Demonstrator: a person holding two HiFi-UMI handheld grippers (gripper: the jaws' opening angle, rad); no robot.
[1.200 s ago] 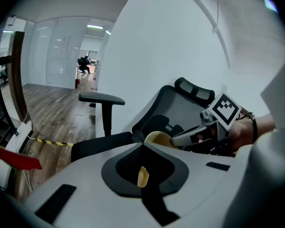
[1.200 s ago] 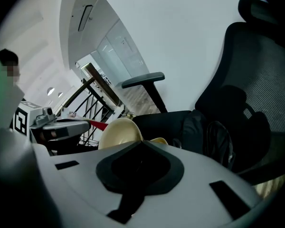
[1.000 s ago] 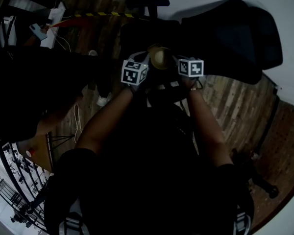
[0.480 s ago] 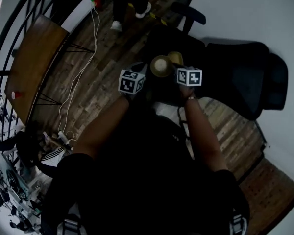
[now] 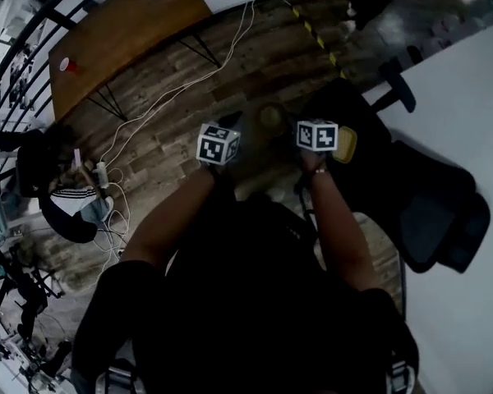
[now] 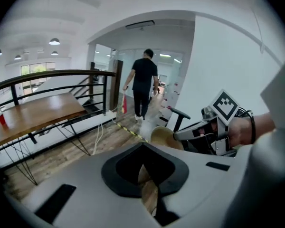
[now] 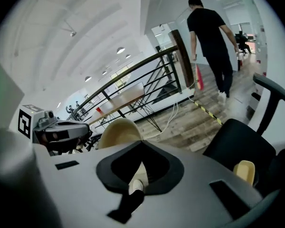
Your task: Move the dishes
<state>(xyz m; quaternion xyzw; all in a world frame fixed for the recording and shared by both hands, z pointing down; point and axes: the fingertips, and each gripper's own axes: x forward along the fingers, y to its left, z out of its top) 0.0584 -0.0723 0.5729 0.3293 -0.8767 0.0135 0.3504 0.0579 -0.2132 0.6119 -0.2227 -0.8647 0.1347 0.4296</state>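
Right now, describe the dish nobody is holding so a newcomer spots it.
Find the black chair under the right gripper. On its seat, beside that gripper, lies a small yellow dish. Unlike the beige bowl, no gripper holds it.

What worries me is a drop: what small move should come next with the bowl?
Probably carry the bowl level toward a surface, jaws shut: it hangs over wood floor, gripped between the left gripper and right gripper.
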